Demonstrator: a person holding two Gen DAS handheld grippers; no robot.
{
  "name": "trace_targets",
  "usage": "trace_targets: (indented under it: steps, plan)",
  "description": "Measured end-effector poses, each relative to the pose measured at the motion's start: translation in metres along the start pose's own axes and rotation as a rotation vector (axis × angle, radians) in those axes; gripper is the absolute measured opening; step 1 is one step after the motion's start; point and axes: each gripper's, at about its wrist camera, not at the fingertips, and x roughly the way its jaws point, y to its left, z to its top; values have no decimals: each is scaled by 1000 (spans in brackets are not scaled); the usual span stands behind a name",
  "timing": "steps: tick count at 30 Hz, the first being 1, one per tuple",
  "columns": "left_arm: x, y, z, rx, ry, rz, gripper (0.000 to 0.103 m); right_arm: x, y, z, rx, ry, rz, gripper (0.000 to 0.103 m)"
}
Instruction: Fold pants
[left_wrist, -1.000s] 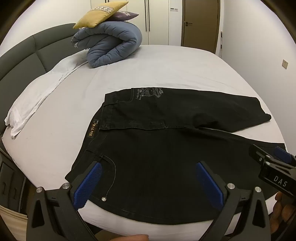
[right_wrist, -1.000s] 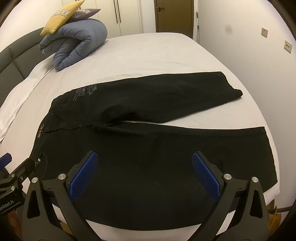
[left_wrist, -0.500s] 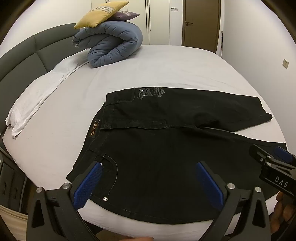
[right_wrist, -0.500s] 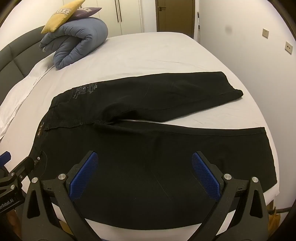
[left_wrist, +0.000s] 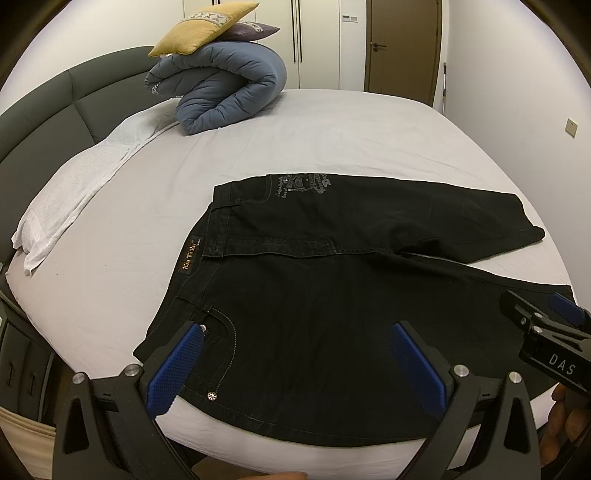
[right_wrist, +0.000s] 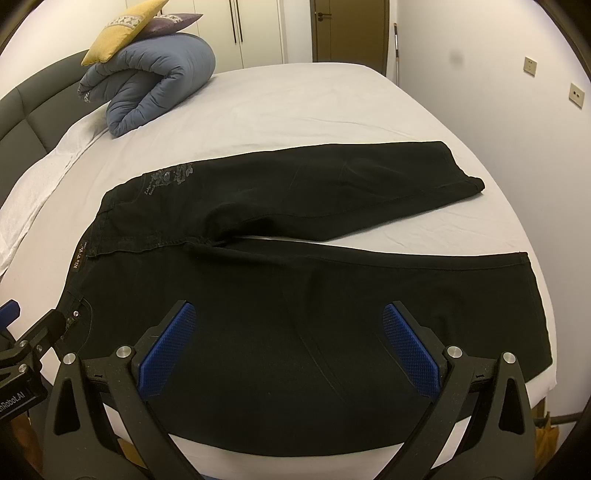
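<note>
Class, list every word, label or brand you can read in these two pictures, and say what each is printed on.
"DAS": white letters on the right claw body, seen from the left wrist.
"nRobot.AI": cut off at the frame edge, on the left claw body, seen from the right wrist.
Waistband label on the black pants: gold lettering, too blurred to read surely.
Grey print near the pants' hip: unreadable.

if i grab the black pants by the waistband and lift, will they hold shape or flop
The pants will likely flop: they lie flat on the bed with soft creases at the crotch. The stitched, denim-like cloth looks fairly heavy, so the legs would probably drag. Probably not slippery.
</note>
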Motion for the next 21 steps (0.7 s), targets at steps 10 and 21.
trace_targets:
  steps: [10,21]
  plan:
    - [-3,3,-2,0,1,2,103,2,1,0,-4,4,0,103]
    - [1,2,-2,0,5,3,103,3,3,-1,-6,6,1,103]
